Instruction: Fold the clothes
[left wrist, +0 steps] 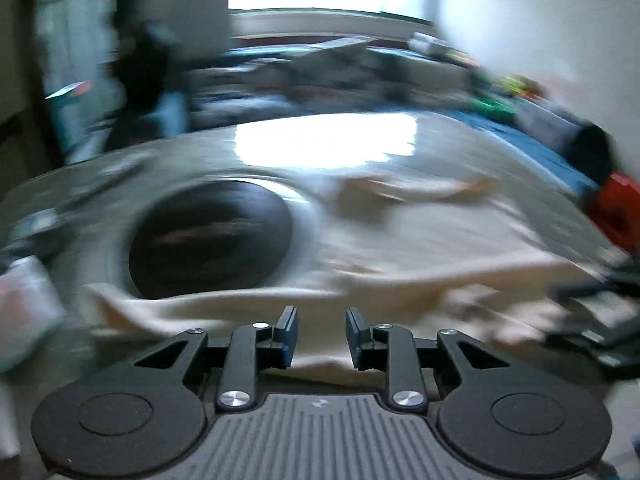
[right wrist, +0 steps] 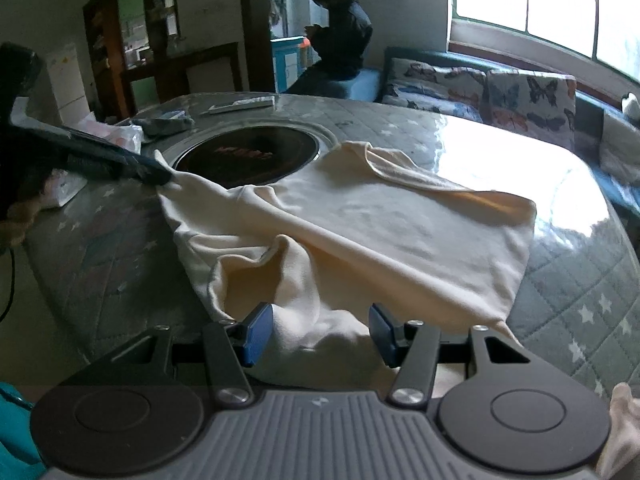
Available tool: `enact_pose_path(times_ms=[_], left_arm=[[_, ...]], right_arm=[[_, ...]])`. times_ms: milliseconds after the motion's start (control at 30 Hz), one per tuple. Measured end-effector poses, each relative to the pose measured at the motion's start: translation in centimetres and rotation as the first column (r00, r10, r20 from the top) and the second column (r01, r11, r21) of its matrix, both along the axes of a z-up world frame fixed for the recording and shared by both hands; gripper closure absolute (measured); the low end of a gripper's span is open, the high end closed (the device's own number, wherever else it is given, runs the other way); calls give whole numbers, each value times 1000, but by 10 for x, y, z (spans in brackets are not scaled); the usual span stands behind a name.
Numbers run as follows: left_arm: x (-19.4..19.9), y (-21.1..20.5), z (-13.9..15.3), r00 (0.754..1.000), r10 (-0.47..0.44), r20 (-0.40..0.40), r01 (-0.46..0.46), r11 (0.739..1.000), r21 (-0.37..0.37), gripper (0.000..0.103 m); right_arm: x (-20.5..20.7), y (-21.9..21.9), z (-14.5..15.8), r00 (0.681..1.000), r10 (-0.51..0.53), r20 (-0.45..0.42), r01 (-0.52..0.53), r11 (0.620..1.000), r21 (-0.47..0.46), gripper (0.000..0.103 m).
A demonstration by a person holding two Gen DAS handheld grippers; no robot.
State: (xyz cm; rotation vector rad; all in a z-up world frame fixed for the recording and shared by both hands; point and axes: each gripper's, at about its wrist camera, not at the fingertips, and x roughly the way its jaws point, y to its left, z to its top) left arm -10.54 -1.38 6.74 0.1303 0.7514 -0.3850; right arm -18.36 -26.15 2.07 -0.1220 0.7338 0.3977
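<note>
Right tongs [right wrist: 320, 332]: jaws stand wide with a raised bunch of the cream garment [right wrist: 360, 216] between them; the pads do not appear to press it.
Left tongs [left wrist: 322, 334]: jaws narrowly parted, nothing between them; cream cloth lies just below and ahead. Seen from the right wrist, they sit at the garment's far-left corner, and whether they touch it there I cannot tell.
Garment: spread on the quilted table [right wrist: 580, 280] ahead of both tongs, one edge lying over the rim of the dark round hotplate [right wrist: 248, 160].
Progress: a far flap looks turned inward, so one fold seems begun; the near part is rumpled and loose, and most folding is left.
Count: one garment, two tongs, one hotplate, one person seated far behind [right wrist: 340, 40].
</note>
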Motion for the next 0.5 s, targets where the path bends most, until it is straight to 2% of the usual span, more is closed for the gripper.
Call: enact_pose_path(times_ms=[133,200,333,467,500], left_arm=[[-10,-41,-7,985,-175,-5,175,985,4,72],[-12,-56,-10,976,-218,-11,218,976,12,72],[-10,-68,-16,969,-247,-23,247,969,21,72],[-9,-71,-17,965,-263,-22,263,965,24,71],[-9,-70,-16,964,-265,-20,265,964,17,71]], right_arm=[[-7,10,3,998,42,51,-40,998,-50,50],[-9,16,2,996,66,61,-62,995,-74,53],[-11,26,-3,992,107,71,-98,988,-118,60],[-14,35,-6,986,146,81,-132,979,-156,71],[-15,36,-6,985,152,82,-137,977,-165,77]])
